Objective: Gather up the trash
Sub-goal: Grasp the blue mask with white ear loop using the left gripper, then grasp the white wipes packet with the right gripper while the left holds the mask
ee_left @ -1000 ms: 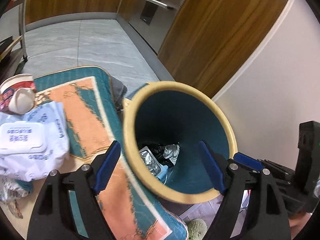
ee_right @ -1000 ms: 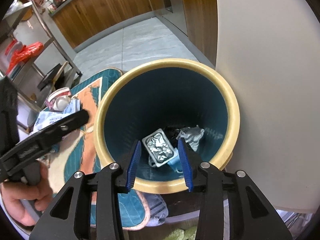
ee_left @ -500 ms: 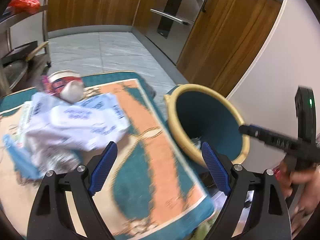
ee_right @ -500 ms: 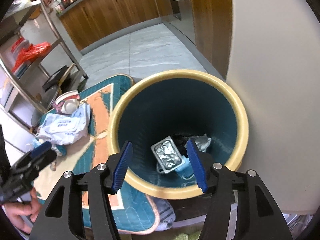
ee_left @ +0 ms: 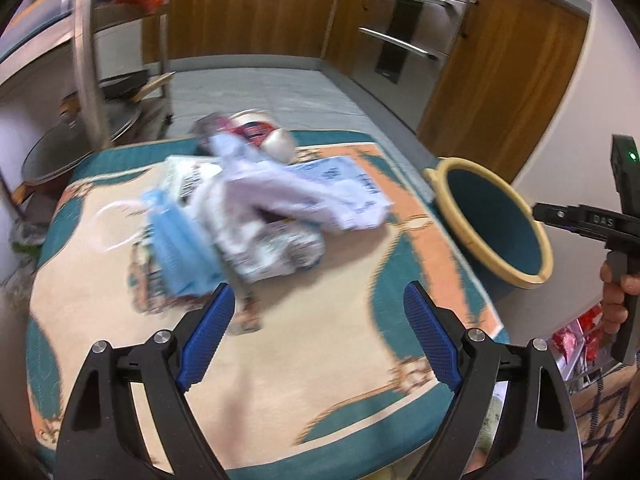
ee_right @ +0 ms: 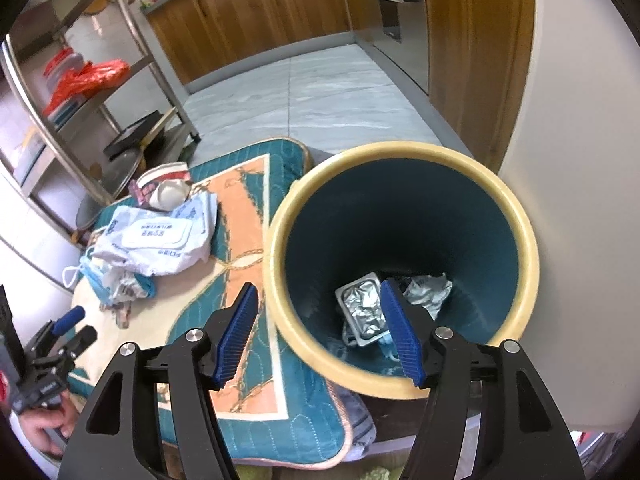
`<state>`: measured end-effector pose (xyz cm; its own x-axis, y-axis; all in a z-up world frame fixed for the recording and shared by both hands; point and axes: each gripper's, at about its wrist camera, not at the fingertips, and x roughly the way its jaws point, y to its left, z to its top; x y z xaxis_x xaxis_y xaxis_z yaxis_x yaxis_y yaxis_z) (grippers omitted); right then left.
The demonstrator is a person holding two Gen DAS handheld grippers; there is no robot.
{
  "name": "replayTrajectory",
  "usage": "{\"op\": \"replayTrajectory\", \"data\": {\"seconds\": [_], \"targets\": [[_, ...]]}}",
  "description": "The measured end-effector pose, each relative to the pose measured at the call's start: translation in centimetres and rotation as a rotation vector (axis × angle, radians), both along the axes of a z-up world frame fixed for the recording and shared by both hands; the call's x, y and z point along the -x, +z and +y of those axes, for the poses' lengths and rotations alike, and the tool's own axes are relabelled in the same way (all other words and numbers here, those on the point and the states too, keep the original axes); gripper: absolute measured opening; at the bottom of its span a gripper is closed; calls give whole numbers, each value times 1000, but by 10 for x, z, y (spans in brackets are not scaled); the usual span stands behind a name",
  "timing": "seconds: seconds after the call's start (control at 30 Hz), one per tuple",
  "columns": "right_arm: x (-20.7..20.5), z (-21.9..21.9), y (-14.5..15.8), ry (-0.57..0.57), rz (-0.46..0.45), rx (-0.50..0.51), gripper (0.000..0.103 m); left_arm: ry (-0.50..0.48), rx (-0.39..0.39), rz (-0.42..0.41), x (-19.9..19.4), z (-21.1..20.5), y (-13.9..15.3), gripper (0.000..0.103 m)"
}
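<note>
A teal bin with a cream rim (ee_right: 276,276) stands at the right edge of the patterned mat (ee_left: 304,384); in the left wrist view the bin (ee_left: 496,220) is at the right. Inside lie a foil blister pack (ee_right: 362,308) and a crumpled wrapper (ee_right: 428,288). On the mat lies a pile: a white wet-wipe pack (ee_left: 304,192) (ee_right: 160,236), a blue face mask (ee_left: 176,248) (ee_right: 96,280) and a crushed paper cup (ee_left: 260,132) (ee_right: 164,188). My left gripper (ee_left: 317,288) (ee_right: 68,328) is open over the mat just short of the pile, holding nothing. My right gripper (ee_right: 318,286) (ee_left: 540,212) hovers over the bin's near rim, jaws opening and empty.
A steel rack (ee_right: 100,92) with a pot lid and a red bag stands behind the mat at the left. Wooden cabinets and an oven (ee_left: 404,36) line the far side of the grey floor. A white wall (ee_right: 580,160) rises right behind the bin.
My left gripper swung away from above the bin to the left and now faces the pile on the mat. The right gripper's jaws widened and it drew back a little from the bin.
</note>
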<state>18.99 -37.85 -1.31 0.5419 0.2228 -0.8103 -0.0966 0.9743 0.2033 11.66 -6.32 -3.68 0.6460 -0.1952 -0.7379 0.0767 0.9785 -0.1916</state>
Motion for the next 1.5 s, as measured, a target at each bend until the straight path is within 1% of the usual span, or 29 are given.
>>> {"op": "replayTrajectory", "data": {"seconds": [0.27,0.5,0.63,0.67,0.73,0.8,0.83,0.87,0.9,1.0,1.07,1.13,1.2,1.27,1.43,1.5], "targets": [[3,22,-7,59,20,36,65,136,32,22,-3,61,-14,85],[1,49,-9,122,27,61,65,190,65,31,-25,90,-23,84],[0,62,-9,149,29,68,65,192,75,30,-41,93,-25,83],[-1,65,-10,153,30,68,65,187,79,30,-45,94,-26,81],[-1,71,-10,166,31,70,65,179,77,36,-54,93,-28,75],[-2,77,-10,177,32,71,65,170,86,51,-60,95,-33,59],[-3,81,-10,184,33,72,65,164,94,65,-63,95,-36,54],[-4,84,-11,189,33,71,65,161,100,71,-63,95,-37,46],[-5,87,-11,194,33,68,65,157,103,72,-63,95,-38,34],[-8,96,-11,203,30,64,65,137,105,61,-54,93,-37,23],[-11,105,-12,217,31,57,65,127,101,42,-44,93,-33,22],[-14,114,-14,225,39,30,65,127,106,29,-34,95,-31,21],[-19,117,-20,212,71,-27,65,131,108,20,-25,98,-29,21],[-26,122,-29,186,109,-106,65,139,116,12,-15,102,-28,21],[-42,131,-46,95,186,-277,65,144,76,6,0,110,-32,21],[-47,134,-51,66,204,-331,65,151,78,10,4,116,-35,21]]}}
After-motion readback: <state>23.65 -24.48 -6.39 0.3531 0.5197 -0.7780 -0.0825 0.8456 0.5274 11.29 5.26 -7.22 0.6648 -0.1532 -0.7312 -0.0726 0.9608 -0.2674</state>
